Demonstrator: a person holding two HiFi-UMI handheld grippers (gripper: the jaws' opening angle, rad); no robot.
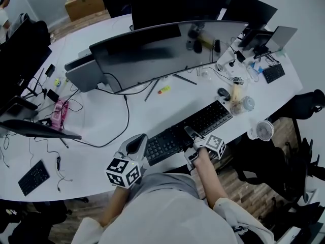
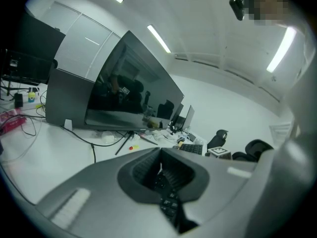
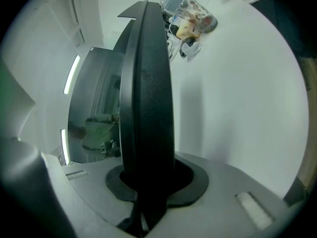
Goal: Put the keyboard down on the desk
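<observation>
The keyboard (image 1: 203, 122) hangs slantwise over the near edge of the desk (image 1: 172, 103). The left gripper (image 1: 137, 145) is closed on its left end. The right gripper (image 1: 190, 134) clamps its near long edge, so the desk lies just below both.

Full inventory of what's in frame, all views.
keyboard: 1, black, desk front, held by both grippers
curved monitor: 1, dark, desk centre
mouse: 1, dark, by keyboard's right end
fan: 1, white, desk's right edge
small keyboard: 1, black, desk's near left
desk: 1, white
cardboard box: 1, brown, beyond desk
left gripper: 1, grey, shut on keyboard's left end
right gripper: 1, grey, shut on keyboard's near edge
</observation>
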